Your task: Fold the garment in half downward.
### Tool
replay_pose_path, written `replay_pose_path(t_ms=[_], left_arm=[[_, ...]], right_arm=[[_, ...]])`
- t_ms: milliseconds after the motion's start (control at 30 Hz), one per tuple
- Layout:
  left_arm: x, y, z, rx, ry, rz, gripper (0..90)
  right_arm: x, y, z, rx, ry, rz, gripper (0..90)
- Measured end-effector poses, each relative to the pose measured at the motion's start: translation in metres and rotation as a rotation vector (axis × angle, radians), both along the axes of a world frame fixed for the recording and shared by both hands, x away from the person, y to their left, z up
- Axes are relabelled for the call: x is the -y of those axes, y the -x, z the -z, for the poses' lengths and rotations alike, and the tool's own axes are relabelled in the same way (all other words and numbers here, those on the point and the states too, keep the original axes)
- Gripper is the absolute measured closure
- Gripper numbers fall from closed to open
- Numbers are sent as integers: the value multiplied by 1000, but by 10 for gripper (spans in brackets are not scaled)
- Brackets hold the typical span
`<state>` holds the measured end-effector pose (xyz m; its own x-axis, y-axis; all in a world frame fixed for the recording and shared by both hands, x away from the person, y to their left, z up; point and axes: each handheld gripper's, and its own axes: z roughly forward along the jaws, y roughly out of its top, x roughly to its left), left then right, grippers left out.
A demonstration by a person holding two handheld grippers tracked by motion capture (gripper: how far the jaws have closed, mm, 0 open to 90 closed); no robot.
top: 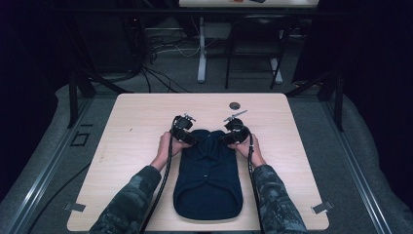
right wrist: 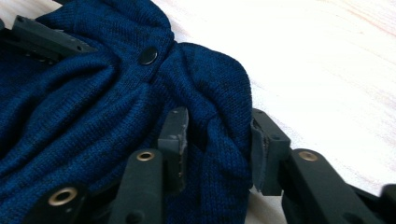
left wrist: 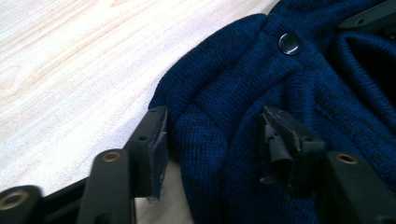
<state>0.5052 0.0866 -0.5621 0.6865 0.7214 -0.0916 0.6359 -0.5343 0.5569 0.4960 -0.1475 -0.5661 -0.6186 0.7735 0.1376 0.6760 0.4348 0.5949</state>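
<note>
Camouflage sleeves (top: pixel 130 202) enter at the bottom edge of the high view, cut off by the frame, and the person's hands partly cover the gripper bodies, so from above the jaws themselves are hard to make out against the dark cloth. Between the forearms lies a dark blue knitted garment (top: pixel 208 180), flat on the pale wooden table (top: pixel 136 122), its wide rounded end toward the person and its far end bunched between the two tools. At that far end the left gripper (top: pixel 191 138) and the right gripper (top: pixel 228 137) meet the knit from either side. Seen from the left gripper view, the left gripper (left wrist: pixel 212 140) has its jaws apart with a fold of the garment (left wrist: pixel 243 93) between them; one pad stands at the cloth's edge and the other rests on the knit, and whether they press cannot be told. A dark snap button (left wrist: pixel 289 43) sits on the fabric beyond. Seen from the right gripper view, the right gripper (right wrist: pixel 215 135) has its jaws clamped on a raised ridge of the garment (right wrist: pixel 93 116), both pads against it. Farther off, a small round hole (top: pixel 235 105) marks the tabletop, and beyond the table lie grey floor, loose cables (top: pixel 160 48) and the legs of another table (top: pixel 201 48) in a dim room.
</note>
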Motion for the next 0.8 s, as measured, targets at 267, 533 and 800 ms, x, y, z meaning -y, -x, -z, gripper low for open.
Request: replay_pose_path(t_ms=[267, 533, 800], left_arm=[[3, 2, -1, -11, 10, 21, 587], [4, 7, -1, 12, 15, 41, 710], [9, 14, -1, 67, -25, 61, 740]], right_arm=[[-3, 1, -1, -13, 14, -1, 683], [-5, 7, 0, 23, 16, 7, 721], [-9, 14, 1, 86, 38, 1, 744]])
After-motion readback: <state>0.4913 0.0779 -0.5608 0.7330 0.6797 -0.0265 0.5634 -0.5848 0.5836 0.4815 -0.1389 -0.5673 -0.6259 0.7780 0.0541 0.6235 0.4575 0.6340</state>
